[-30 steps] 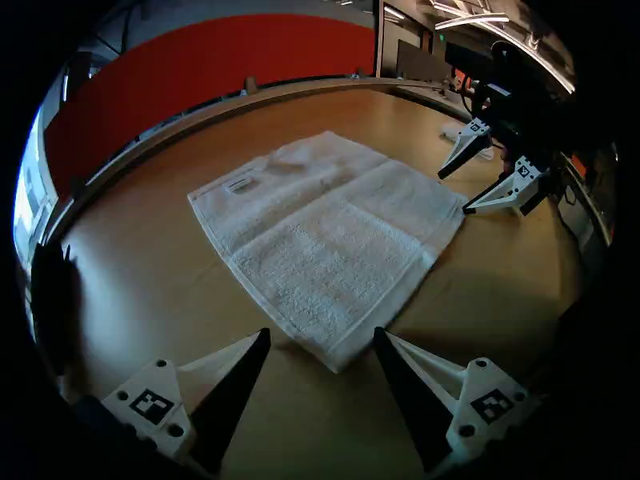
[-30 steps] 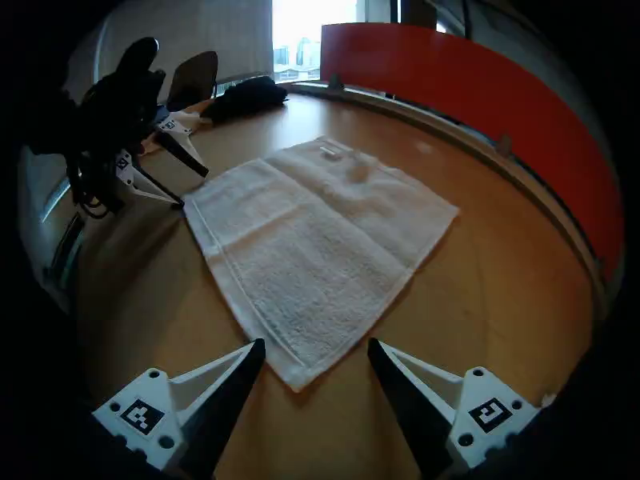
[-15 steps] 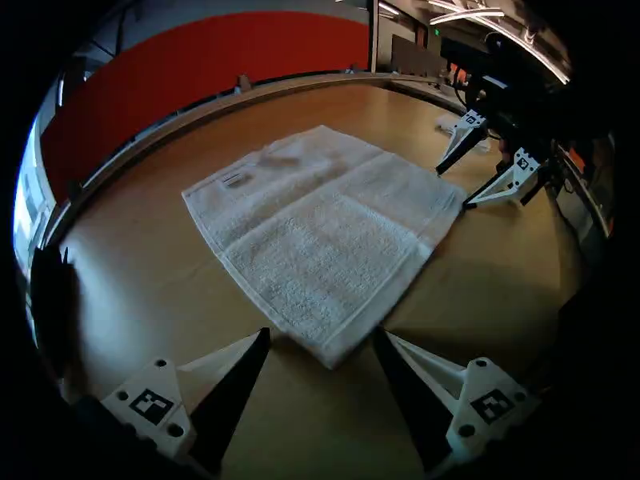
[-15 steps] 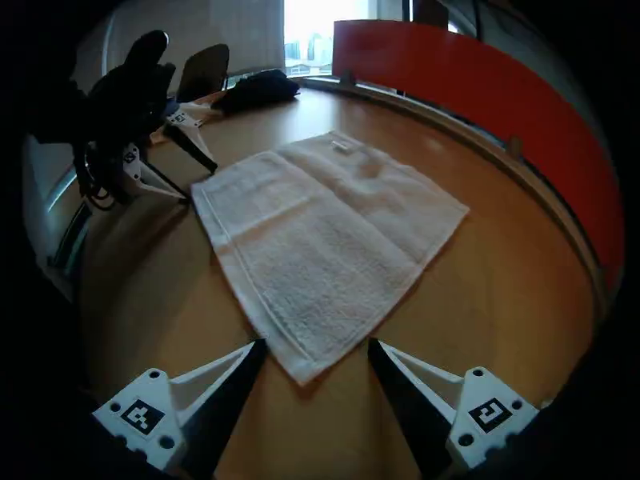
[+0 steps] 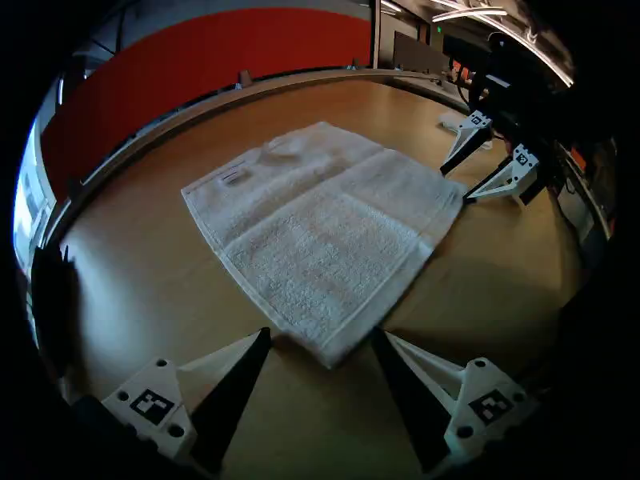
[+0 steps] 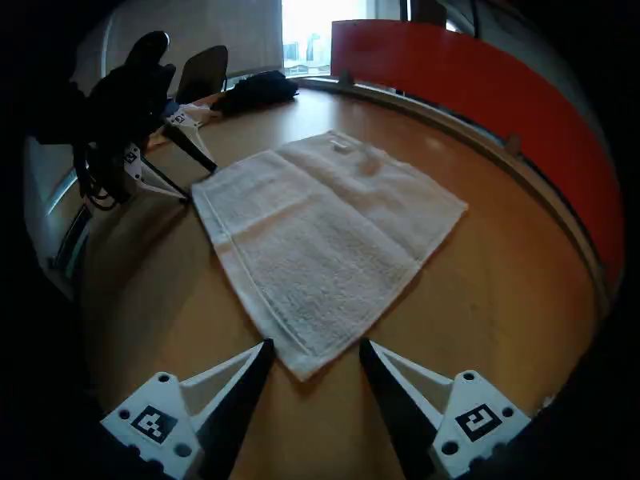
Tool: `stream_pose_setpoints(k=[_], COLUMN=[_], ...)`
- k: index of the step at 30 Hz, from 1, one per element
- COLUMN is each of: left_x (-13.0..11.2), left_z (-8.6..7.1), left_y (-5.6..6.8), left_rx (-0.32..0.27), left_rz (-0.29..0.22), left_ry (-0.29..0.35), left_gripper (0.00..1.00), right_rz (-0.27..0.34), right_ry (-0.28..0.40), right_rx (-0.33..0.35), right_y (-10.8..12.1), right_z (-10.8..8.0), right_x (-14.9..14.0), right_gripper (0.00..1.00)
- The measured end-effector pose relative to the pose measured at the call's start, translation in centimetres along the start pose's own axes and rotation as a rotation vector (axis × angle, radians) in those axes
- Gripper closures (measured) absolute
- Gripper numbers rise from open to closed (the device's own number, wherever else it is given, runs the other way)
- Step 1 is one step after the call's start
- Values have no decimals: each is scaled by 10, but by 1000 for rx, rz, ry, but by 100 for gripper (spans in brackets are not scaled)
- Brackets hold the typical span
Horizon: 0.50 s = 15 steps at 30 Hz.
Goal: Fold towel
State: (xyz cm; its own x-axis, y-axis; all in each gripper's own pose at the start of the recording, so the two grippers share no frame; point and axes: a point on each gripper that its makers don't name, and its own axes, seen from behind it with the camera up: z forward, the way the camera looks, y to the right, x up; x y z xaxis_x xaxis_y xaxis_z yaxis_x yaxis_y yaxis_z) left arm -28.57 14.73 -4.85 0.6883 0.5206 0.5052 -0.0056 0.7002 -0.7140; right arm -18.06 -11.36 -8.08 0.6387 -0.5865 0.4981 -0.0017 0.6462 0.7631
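Observation:
A white towel (image 5: 320, 232), folded once, lies flat on the wooden table (image 5: 144, 280), with a small label (image 5: 234, 174) near its far side. In the left gripper view, my left gripper (image 5: 320, 336) is open, and the towel's near corner lies between its fingertips. At the adjoining corner on the right is my right gripper (image 5: 454, 185), its fingers apart. In the right gripper view the towel (image 6: 328, 240) points a corner at my right gripper (image 6: 314, 344), which is open around that corner. My left gripper (image 6: 202, 185) stands open at the towel's left corner.
A red panel (image 5: 200, 64) runs behind the table's curved far edge. A dark bundle (image 6: 256, 86) and a chair back (image 6: 196, 76) sit at the far end near a window. A small white item (image 5: 454, 122) lies behind the right gripper.
Both grippers have crept forward until a towel corner lies between each pair of fingers. The right gripper's fingers have drawn slightly closer together. The towel has not moved.

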Motion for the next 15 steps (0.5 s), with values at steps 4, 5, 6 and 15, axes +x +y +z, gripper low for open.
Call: stream_pose_setpoints(k=[4, 5, 6, 15], left_x=[0, 0, 0, 3], left_z=[0, 0, 0, 2], left_y=[1, 2, 3, 9], left_rx=[2, 2, 1, -5], left_rz=[-5, -6, -6, -3], left_ry=[-6, -7, -9, -15], left_gripper=[12, 13, 16, 31], right_rz=[5, 4, 3, 7], right_ry=[-1, -1, -1, -1], right_rx=[-4, -3, -2, 2], right_y=[2, 2, 2, -1], right_z=[0, 0, 0, 1], right_x=[0, 0, 0, -1], right_gripper=[32, 32, 34, 45])
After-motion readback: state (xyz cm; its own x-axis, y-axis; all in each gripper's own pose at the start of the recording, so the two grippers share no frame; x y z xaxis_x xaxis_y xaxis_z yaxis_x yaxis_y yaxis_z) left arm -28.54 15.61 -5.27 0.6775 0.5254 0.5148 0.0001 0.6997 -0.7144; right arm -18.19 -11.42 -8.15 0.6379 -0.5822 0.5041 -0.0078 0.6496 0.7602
